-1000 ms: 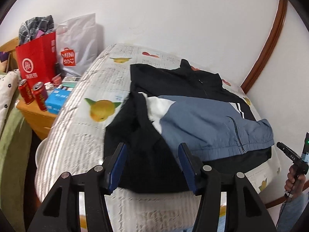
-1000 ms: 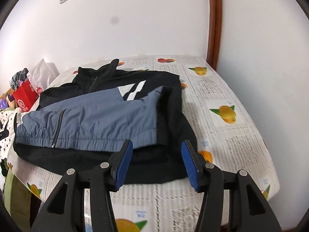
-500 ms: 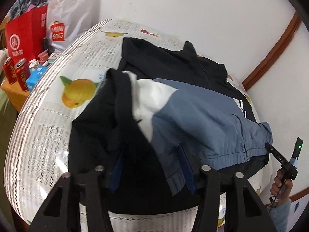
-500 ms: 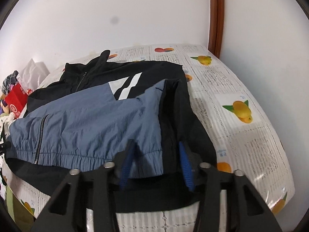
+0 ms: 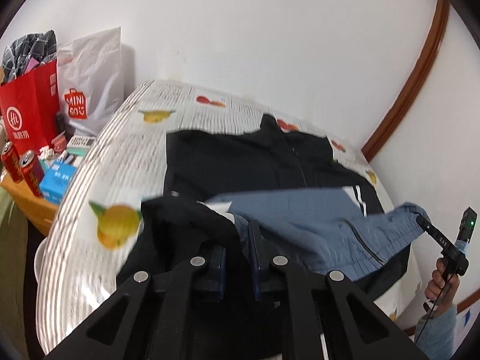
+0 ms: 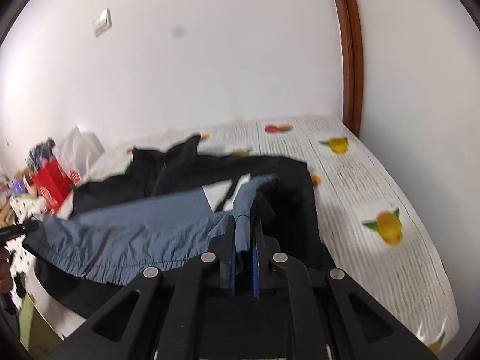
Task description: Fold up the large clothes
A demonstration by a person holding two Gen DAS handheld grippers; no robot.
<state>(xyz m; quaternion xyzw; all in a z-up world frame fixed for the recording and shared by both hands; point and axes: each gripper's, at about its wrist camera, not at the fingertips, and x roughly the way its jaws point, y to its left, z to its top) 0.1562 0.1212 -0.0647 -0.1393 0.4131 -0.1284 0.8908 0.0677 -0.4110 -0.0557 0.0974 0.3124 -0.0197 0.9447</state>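
A black, blue and white zip jacket lies on a table covered with a fruit-print cloth. My left gripper is shut on the jacket's near hem at its left corner and holds it lifted off the table. In the right wrist view my right gripper is shut on the blue and black hem of the jacket at its right corner, also lifted. The collar end lies flat at the far side. The other hand-held gripper shows at the right edge of the left wrist view.
A red paper bag and a white Miniso bag stand left of the table, with two red cans and a blue box on a side table. A white wall backs the table. A brown door frame stands at the right.
Both grippers went from open above the near hem to shut on it. They have lifted the hem off the table, and the blue panel now hangs between them.
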